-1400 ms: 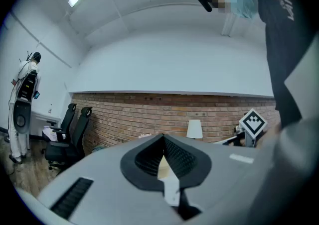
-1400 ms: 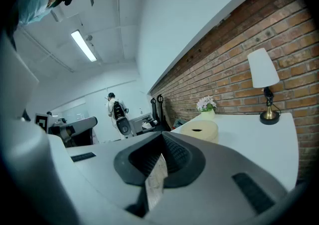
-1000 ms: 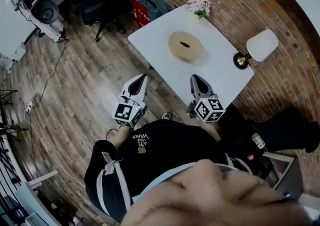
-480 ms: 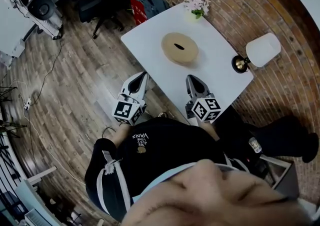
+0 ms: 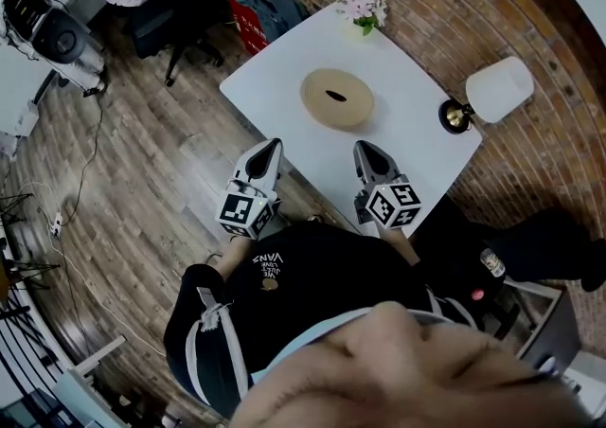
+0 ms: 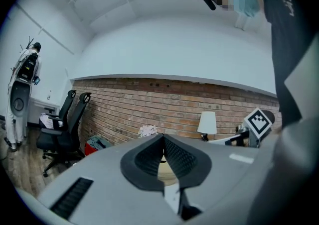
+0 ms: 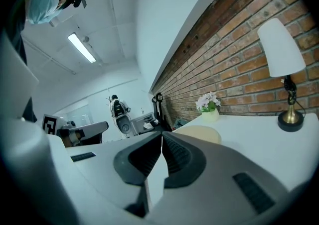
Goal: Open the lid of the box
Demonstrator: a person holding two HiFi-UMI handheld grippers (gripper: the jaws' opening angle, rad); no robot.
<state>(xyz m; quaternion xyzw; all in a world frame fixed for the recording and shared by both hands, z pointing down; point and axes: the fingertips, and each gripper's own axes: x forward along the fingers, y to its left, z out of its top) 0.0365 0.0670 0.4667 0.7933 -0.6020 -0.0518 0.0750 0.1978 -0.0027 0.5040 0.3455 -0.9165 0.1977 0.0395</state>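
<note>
A: Where does the job stand?

B: At the approach, by my reading. The round box sits in the middle of the white tabletop, and its lid, the tan one with a dark slot in its top, looks fully seated. Nothing touches it.

A: And the two tools?

B: Both are at the near edge of the tabletop, well short of the box. The left tool is near-left of it and the right tool near-right. Each has its jaws pressed together with nothing between them. That is plain in the left gripper view, where the left tool closes in front of the box. The right gripper view shows the same of the right tool, with the box beyond it.

A: So what comes next?

B: Probably part the jaws first, then carry at least one tool forward to the far side of the gap and take the lid by its rim. The other tool could steady the base, so the whole box doesn't lift with the lid.

A: Anything in the way?

B: Not much. The flower vase stands at the far corner and the lamp at the right edge, both apart from the box.
</note>
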